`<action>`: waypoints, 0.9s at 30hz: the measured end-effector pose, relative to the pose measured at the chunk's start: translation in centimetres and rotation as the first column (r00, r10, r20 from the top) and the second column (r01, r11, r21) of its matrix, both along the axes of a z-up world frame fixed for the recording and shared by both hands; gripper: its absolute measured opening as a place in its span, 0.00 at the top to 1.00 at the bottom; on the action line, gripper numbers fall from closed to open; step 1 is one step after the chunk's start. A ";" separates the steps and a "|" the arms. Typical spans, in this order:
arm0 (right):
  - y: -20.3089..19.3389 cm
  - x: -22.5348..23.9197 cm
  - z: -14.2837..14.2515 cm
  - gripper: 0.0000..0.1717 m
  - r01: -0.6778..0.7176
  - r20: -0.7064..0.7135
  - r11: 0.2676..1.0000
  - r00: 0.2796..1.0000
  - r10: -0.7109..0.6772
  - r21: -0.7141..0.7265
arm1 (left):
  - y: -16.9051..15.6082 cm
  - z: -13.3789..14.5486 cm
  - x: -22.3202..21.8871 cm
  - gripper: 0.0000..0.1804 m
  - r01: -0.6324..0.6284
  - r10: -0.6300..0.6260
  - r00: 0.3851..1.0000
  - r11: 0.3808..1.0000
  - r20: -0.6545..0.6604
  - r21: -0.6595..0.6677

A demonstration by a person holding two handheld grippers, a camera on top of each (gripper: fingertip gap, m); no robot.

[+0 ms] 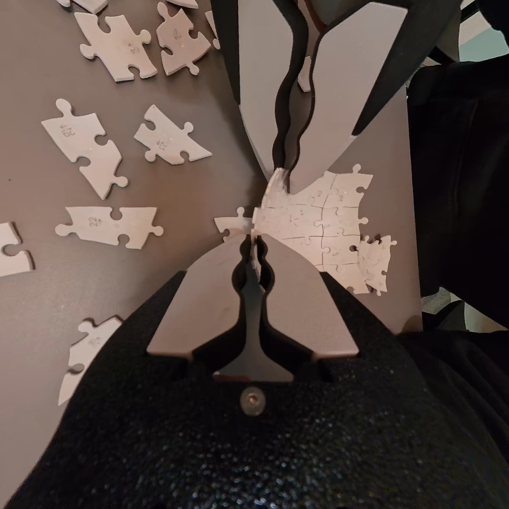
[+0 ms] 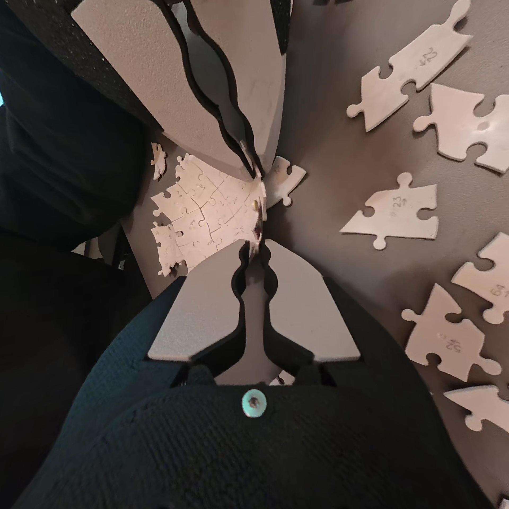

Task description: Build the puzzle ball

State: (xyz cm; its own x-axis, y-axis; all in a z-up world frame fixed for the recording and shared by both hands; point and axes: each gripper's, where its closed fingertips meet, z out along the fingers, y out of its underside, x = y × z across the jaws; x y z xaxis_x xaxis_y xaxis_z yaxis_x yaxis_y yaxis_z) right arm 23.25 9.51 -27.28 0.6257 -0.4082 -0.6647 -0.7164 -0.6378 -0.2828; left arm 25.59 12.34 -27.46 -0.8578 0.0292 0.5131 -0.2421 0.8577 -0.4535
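White puzzle sheet (image 1: 316,228) pinched by both grippers!
Left fingers (image 1: 249,245) clamp its six-o'clock edge, right gripper (image 1: 286,179) grips twelve; best keep it level above loose pieces (image 1: 110,223).

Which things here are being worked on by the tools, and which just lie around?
In hand:
- left tool, shut on assembled puzzle section
- right tool, shut on the same section

Lying about:
- loose puzzle pieces
- small piece beside the section
- grey table
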 end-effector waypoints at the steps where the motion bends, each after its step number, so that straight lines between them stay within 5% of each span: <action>1: 0.0 0.0 0.0 0.96 0.001 0.000 1.000 1.000 -0.001 -0.001 | 0.0 0.0 0.0 0.98 0.000 0.000 1.000 1.000 0.001 0.001; 13: -0.2 0.4 -0.1 0.97 0.005 -0.007 1.000 1.000 -0.005 -0.017 | 0.0 0.1 0.3 0.97 0.000 0.001 1.000 1.000 0.028 -0.011; 20: 0.0 0.0 0.0 0.98 -0.027 -0.025 1.000 0.999 0.026 -0.011 | -1.6 1.6 1.0 0.90 -0.002 0.014 0.998 0.986 0.066 -0.167; 27: 0.5 0.0 0.0 0.98 -0.036 -0.030 0.999 0.999 0.035 -0.010 | -1.0 0.7 -1.0 0.89 0.055 -0.055 0.998 0.996 -0.002 -0.072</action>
